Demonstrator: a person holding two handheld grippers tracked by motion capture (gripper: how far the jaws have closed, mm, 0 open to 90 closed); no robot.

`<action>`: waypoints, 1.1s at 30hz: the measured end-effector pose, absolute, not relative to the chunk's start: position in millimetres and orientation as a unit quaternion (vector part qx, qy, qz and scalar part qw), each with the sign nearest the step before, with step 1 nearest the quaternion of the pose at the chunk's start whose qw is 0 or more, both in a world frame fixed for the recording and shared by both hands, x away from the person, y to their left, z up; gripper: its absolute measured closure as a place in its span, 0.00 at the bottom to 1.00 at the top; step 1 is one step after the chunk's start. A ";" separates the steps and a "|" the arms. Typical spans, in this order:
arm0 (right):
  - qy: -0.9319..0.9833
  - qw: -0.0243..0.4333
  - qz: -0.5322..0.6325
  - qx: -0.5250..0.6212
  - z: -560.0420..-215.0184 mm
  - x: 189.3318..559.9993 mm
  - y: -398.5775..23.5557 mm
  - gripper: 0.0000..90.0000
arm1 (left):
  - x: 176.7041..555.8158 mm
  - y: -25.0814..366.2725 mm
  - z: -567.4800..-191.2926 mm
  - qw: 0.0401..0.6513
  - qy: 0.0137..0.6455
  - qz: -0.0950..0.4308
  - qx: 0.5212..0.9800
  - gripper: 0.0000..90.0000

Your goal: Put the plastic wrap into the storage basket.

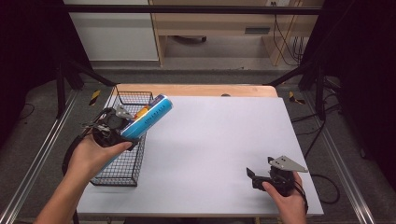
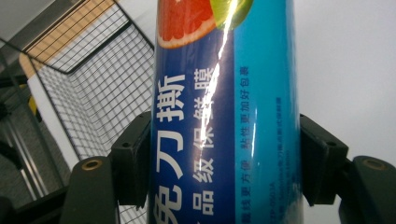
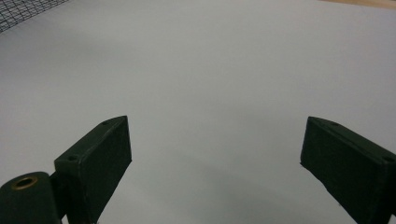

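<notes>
A long blue box of cling film with white lettering and a fruit picture is clamped in my left gripper, which is held above the black wire basket at the table's left. In the left gripper view both jaws press the sides of the cling film box, which points up and away. My right gripper rests near the table's front right, and in the right gripper view its fingertips stand wide apart over bare grey surface, with nothing between them.
The wire basket runs along the left edge of the grey table mat. A wooden strip borders the far edge. Something orange peeks out by the box. Black frame posts stand at both sides.
</notes>
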State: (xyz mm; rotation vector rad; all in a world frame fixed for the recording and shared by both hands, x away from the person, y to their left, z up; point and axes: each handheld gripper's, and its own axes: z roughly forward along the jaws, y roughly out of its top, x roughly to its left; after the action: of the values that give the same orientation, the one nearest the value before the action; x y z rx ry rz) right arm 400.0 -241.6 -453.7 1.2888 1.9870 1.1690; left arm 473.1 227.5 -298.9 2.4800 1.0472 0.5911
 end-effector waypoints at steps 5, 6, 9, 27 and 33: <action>0.727 0.248 0.428 0.476 -454.0 400.7 -242.6 0.10 | 473.3 234.5 -300.6 0.197 0.382 0.207 0.879 0.35; 0.728 0.249 0.427 0.475 -454.5 401.1 -242.6 0.10 | 473.3 235.2 -301.1 0.192 0.381 0.210 0.880 0.35; 0.727 0.248 0.426 0.478 -455.2 401.0 -242.5 0.10 | 473.7 236.9 -303.8 0.183 0.388 0.209 0.879 0.35; 0.727 0.247 0.428 0.477 -454.6 400.2 -243.7 0.10 | 480.3 247.2 -314.2 0.176 0.421 0.201 0.867 0.35; 0.727 0.248 0.427 0.477 -454.9 400.4 -243.9 0.10 | 480.4 253.4 -315.7 0.175 0.430 0.201 0.863 0.35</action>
State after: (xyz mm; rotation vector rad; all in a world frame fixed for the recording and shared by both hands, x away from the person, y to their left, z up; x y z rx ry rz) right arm 400.4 -243.9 -454.9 1.2993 1.9819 1.1632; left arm 480.4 253.4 -315.7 2.4445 1.2170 0.5701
